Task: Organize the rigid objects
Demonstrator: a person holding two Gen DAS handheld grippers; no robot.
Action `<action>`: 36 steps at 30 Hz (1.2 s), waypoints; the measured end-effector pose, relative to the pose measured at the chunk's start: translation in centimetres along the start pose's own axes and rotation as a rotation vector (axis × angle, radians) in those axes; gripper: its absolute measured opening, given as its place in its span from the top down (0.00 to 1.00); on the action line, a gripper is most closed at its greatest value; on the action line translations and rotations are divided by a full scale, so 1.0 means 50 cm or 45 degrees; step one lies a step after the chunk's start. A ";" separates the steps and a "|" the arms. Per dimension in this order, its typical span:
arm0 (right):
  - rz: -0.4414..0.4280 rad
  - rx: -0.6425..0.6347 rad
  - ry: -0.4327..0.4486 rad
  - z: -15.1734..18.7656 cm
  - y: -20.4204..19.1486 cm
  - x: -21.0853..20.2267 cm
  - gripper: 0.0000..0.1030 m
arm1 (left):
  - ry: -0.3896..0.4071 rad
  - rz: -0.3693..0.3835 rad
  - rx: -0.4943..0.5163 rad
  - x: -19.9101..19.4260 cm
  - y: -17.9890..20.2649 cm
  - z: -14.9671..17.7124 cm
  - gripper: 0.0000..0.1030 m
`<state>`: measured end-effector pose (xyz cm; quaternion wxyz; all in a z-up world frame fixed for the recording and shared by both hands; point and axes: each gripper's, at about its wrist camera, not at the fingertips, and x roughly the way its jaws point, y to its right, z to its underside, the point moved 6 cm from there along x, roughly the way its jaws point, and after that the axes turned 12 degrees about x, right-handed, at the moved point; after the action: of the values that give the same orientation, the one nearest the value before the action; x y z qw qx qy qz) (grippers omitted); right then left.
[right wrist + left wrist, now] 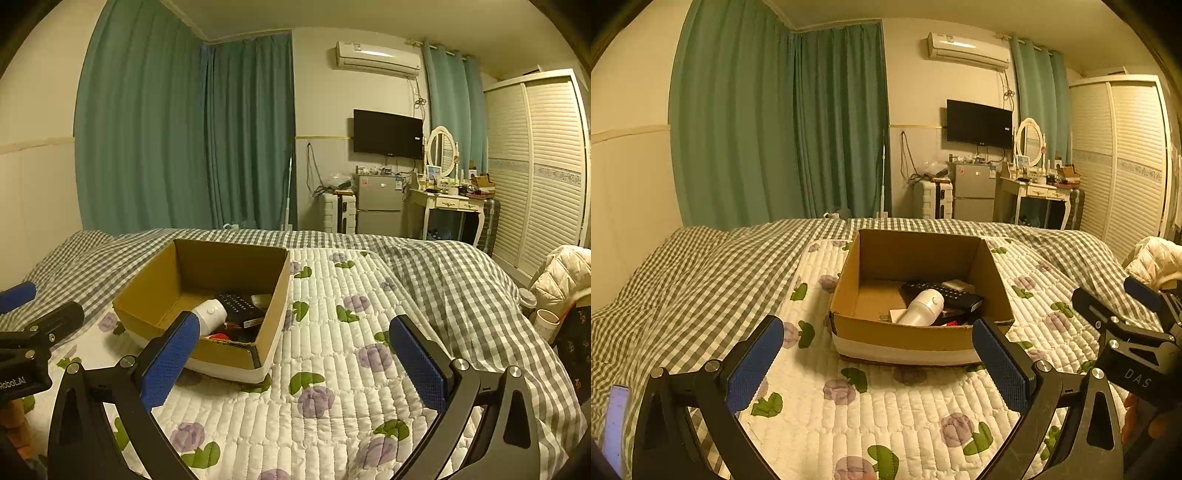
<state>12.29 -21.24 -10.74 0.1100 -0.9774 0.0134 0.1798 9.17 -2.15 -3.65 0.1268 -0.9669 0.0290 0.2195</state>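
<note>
An open cardboard box sits on a floral quilted mat on the bed; it also shows in the right wrist view. Inside lie a white cylindrical bottle, a black remote control and other small items. The bottle and remote show in the right wrist view too. My left gripper is open and empty, just before the box's near wall. My right gripper is open and empty, over the mat right of the box.
A green checked duvet covers the bed around the mat. A cream padded jacket and paper cups are at the right edge. Curtains, a fridge, a dressing table and a wardrobe stand beyond the bed. A ruler lies at far left.
</note>
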 end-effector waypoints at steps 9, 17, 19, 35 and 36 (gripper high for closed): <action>0.003 0.009 -0.001 -0.001 0.007 0.000 0.00 | -0.010 0.002 0.005 0.002 0.002 0.005 0.00; 0.001 0.002 -0.011 0.004 0.000 0.004 0.00 | -0.010 -0.001 0.014 0.001 0.003 0.006 0.00; 0.002 0.002 -0.010 0.004 0.000 0.004 0.00 | -0.010 -0.002 0.014 0.001 0.003 0.006 0.00; -0.016 -0.005 -0.034 0.013 -0.005 0.010 0.00 | -0.007 -0.011 0.021 -0.001 0.003 0.007 0.00; -0.016 -0.004 -0.035 0.013 -0.005 0.011 0.00 | -0.007 -0.010 0.023 0.000 0.002 0.006 0.00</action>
<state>12.58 -20.85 -11.46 0.1097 -0.9751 0.0055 0.1924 9.02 -2.16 -3.92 0.1366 -0.9652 0.0268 0.2213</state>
